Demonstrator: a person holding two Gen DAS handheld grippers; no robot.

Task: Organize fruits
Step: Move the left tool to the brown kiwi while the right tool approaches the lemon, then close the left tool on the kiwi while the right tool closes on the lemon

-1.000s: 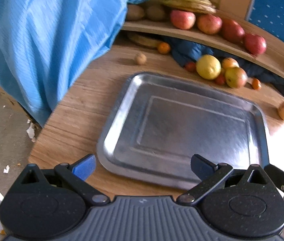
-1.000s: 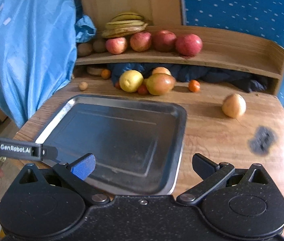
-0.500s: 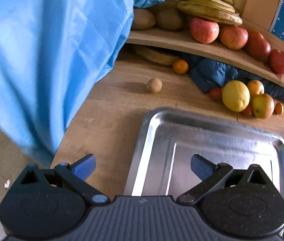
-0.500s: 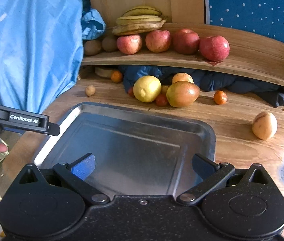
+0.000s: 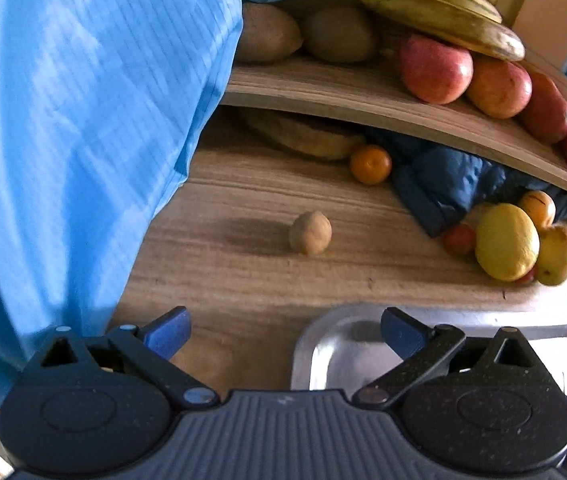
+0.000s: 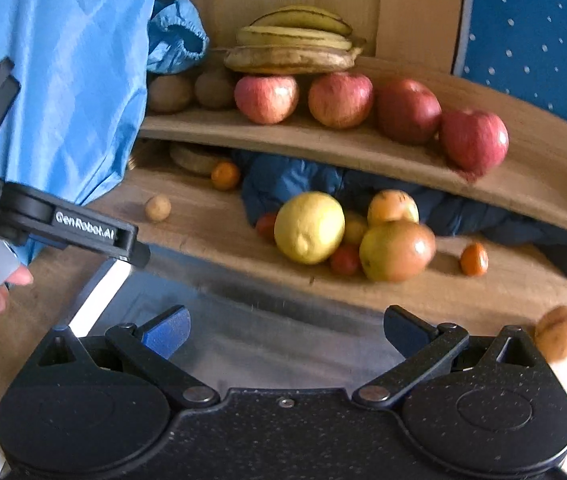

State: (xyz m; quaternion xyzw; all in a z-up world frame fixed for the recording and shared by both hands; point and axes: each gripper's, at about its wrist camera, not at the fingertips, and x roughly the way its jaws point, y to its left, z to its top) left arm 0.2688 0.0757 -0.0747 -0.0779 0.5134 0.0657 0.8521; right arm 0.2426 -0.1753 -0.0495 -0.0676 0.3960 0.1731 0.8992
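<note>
Both tools are empty; the left hand-held gripper (image 5: 285,330) has its jaws spread wide over the bare desk (image 5: 243,288), and the right hand-held gripper (image 6: 285,330) is equally wide above the near part of the metal tray (image 6: 243,344), which holds no fruit in either view.

The loose fruit lies on the desk beyond the tray; a small tan round fruit (image 5: 309,233) sits alone at far left, straight ahead of the left tool and well apart from everything else; an orange (image 5: 370,164) rests just under the shelf (image 5: 363,100) beside a dark blue cloth (image 5: 443,184); further right a lemon (image 6: 309,227) and a green-brown fruit (image 6: 397,250) lie in a cluster touching smaller red and yellow pieces; another tan fruit (image 6: 559,332) lies near the right edge. On the shelf are 4 apples (image 6: 341,98) under a bunch of bananas (image 6: 295,46).

The lone tan fruit looks light, firm and round, so it is likely to roll; I would close on its widest middle, from above, with both pads level. The lemon looks heavier with a waxy skin; grip across its short axis, gently enough not to bruise it.
</note>
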